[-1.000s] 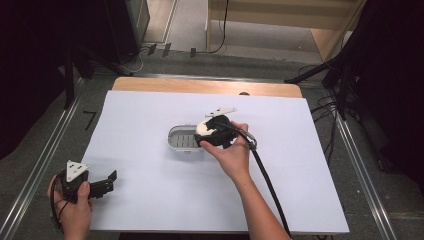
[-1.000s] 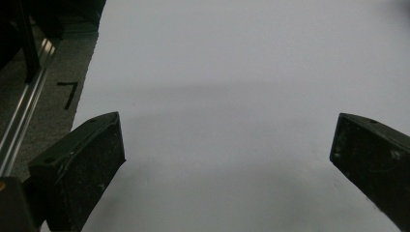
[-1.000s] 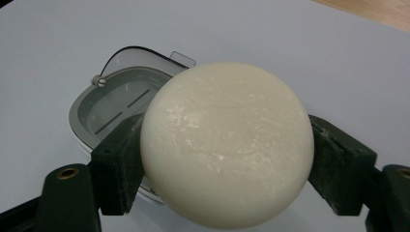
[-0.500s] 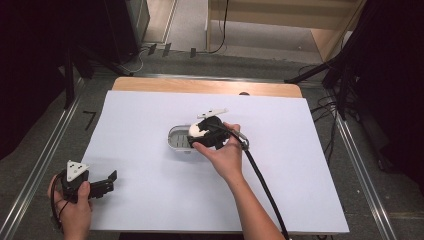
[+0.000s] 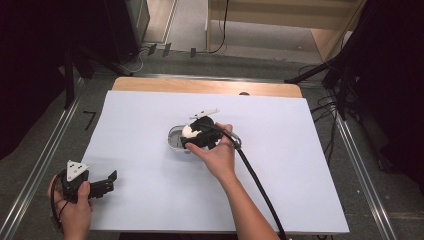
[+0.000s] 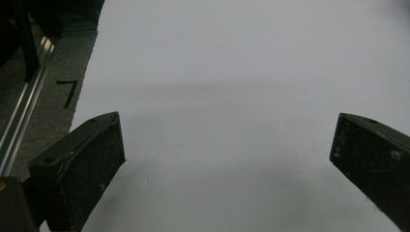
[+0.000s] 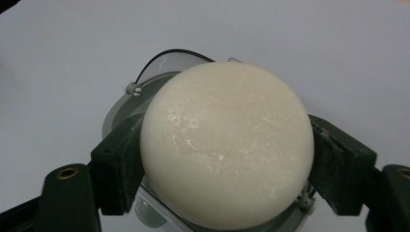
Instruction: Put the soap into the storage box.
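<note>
Now your right gripper pinches the ball above the dish; released off-centre, it could roll away. Left gripper's jaws spread, idle.

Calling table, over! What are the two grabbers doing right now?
Right gripper shut on white ball, above grey dish. Left gripper open, holding nothing, over white sheet. Nothing in the way.

A wooden table is occupying the centre of the high view, its far edge showing bare wood. A white sheet is covering nearly all of it. A grey oval dish is sitting mid-sheet.
</note>
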Demonstrator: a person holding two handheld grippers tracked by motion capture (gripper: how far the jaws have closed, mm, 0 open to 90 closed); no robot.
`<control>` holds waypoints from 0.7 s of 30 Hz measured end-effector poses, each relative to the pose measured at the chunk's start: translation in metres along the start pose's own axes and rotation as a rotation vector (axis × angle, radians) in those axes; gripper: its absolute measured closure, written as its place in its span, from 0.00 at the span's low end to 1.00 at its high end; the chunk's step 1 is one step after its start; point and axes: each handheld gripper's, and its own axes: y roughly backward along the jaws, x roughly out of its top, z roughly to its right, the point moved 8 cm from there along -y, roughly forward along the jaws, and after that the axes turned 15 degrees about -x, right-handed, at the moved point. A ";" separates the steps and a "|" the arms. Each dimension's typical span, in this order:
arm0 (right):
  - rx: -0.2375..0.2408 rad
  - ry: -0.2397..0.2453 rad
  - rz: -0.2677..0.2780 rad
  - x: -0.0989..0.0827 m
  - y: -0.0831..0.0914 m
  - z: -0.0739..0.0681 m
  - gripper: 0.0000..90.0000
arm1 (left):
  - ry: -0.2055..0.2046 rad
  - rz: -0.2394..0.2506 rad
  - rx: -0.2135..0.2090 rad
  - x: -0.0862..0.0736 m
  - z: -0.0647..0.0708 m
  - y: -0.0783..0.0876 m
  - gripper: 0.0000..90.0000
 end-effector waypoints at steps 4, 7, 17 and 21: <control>0.003 -0.010 -0.009 -0.001 -0.005 -0.003 0.26 | 0.000 -0.002 0.000 0.000 0.000 0.000 0.00; 0.004 -0.014 -0.012 -0.001 -0.007 -0.003 0.26 | -0.001 0.000 0.002 0.000 0.000 0.000 0.00; 0.002 -0.033 -0.033 -0.002 -0.014 -0.007 0.26 | -0.001 -0.002 0.004 0.000 0.000 -0.001 0.00; -0.001 -0.029 -0.045 -0.004 -0.017 -0.008 0.26 | 0.000 -0.005 0.004 0.000 0.000 -0.001 0.00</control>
